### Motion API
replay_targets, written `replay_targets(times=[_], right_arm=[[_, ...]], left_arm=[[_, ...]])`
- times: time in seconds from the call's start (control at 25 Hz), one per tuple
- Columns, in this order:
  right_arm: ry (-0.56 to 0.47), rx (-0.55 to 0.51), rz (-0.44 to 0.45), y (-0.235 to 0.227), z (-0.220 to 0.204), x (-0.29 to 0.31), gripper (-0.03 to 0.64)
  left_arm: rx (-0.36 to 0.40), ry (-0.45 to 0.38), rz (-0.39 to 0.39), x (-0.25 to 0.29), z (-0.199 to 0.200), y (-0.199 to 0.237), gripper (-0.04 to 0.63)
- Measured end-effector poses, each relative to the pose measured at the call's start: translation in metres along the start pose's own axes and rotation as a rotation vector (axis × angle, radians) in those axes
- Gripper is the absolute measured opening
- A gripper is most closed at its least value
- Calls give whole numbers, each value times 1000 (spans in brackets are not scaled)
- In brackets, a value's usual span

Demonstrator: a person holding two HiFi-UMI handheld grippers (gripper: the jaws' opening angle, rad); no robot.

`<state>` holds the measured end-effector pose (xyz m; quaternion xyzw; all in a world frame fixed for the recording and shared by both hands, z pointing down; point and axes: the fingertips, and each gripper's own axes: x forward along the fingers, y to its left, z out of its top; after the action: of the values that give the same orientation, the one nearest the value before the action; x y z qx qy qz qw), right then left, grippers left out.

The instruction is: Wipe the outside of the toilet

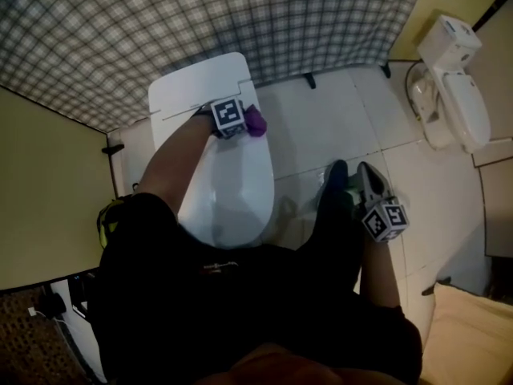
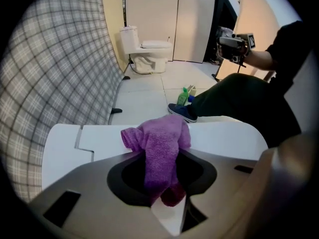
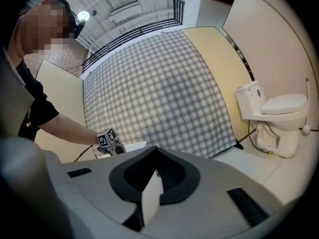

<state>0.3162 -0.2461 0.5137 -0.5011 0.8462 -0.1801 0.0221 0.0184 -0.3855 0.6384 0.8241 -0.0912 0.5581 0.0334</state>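
The white toilet (image 1: 232,179) stands against the plaid wall with its lid down. My left gripper (image 1: 248,121) is shut on a purple cloth (image 1: 256,121) at the joint between tank lid (image 1: 192,87) and seat lid. In the left gripper view the cloth (image 2: 160,146) hangs bunched from the jaws of the left gripper (image 2: 167,203) over the flat white toilet top (image 2: 224,136). My right gripper (image 1: 367,176) is held away to the right over the floor, beside my leg. In the right gripper view the right gripper (image 3: 149,193) is shut with nothing in it and faces the plaid wall.
A second white toilet (image 1: 449,87) stands at the far right by the yellow wall. A green bottle (image 2: 184,96) sits on the tiled floor near my blue shoe (image 2: 182,112). The plaid cloth wall (image 1: 240,14) runs behind the toilet. Cables and gear (image 1: 56,303) lie at the left.
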Motion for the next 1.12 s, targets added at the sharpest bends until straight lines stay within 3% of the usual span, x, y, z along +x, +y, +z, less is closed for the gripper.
replay_targets(times=[0.16, 0.36, 0.48, 0.8, 1.0, 1.12], right_arm=[[-12, -10, 1, 4, 4, -3, 3], [-27, -55, 32, 36, 25, -4, 3], [-28, -75, 59, 63, 32, 3, 3], [53, -110, 118, 158, 17, 42, 3], [70, -166, 154, 203, 16, 61, 3], [87, -184, 156, 218, 16, 63, 3]], left_arm=[[-20, -53, 23, 6, 20, -8, 130], [-88, -115, 40, -27, -7, -33, 130], [-105, -118, 43, -58, -60, -55, 130], [-203, -82, 71, -108, -248, -120, 130], [-187, -121, 61, -120, -290, -139, 130], [-167, -103, 62, -122, -306, -143, 131]])
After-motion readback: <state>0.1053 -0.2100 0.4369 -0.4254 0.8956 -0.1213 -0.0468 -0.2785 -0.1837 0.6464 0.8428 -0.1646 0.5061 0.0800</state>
